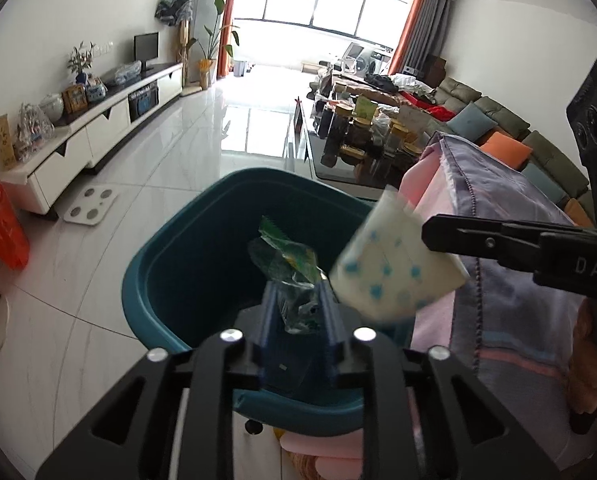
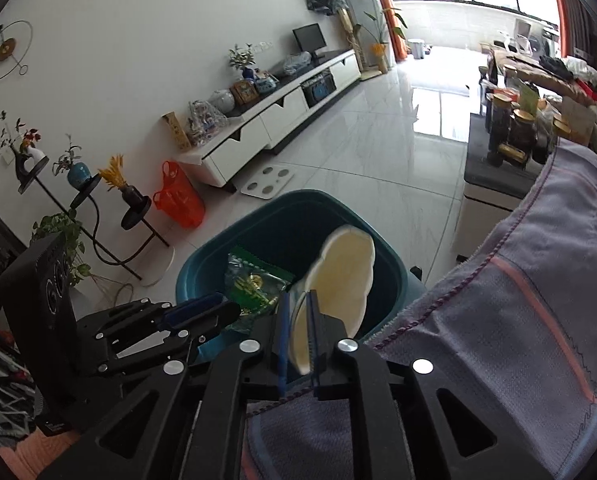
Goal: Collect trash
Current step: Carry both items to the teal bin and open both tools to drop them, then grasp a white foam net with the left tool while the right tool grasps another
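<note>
Two pieces of trash hang over the teal bin (image 1: 166, 280): left gripper (image 1: 298, 300) pinches a green snack wrapper (image 1: 294, 268), right gripper (image 2: 298, 320) clamps a crushed paper cup (image 2: 346, 268) on edge. Best move, I'd say: centre both over the opening, then release. Bin's inside shows nothing else; its floor is hidden.

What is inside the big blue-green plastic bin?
Mostly dark, bare walls of the teal plastic bin. Over its opening the left gripper pinches a crinkly green-and-clear wrapper. The grippers cover the bin's bottom, so it cannot be seen.
</note>
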Demonstrator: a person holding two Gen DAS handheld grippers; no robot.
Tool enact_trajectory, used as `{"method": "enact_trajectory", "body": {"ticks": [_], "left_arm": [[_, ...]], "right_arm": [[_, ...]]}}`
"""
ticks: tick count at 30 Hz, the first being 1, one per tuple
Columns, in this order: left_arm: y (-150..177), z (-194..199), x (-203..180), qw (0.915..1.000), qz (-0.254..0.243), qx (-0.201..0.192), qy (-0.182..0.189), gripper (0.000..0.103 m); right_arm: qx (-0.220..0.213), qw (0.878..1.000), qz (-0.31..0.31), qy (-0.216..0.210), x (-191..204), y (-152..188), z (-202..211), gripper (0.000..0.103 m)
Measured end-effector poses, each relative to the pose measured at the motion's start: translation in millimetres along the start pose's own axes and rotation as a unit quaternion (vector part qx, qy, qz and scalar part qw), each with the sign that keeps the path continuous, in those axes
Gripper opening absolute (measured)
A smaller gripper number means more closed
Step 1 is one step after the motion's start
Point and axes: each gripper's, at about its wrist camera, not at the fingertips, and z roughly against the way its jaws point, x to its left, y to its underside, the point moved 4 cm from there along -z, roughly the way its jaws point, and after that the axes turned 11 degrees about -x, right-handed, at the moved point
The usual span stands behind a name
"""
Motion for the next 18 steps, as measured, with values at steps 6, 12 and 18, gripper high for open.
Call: {"method": "enact_trajectory", "body": {"ticks": [6,12,18], "left_arm": [[1.3,-1.0,2.9,1.0000,0.008,0.000,0.000,0.036],[-7.4,22.8,-8.8,0.9995,-0.003,-0.031,0.006,0.041],[-22.9,67.9,-40.6,0.9954,-0.026,-0.083,0.042,0.049]], "right_arm": [[-0.011,1.000,0.001,0.004,-0.9,1.7,10.1,0.017],[-0.047,0.999,0.011,0.004,-1.6,4.6,47.3,0.022],[-0.104,0.994,0.022,0.010,-6.6,7.6,107.6,0.033]]}}
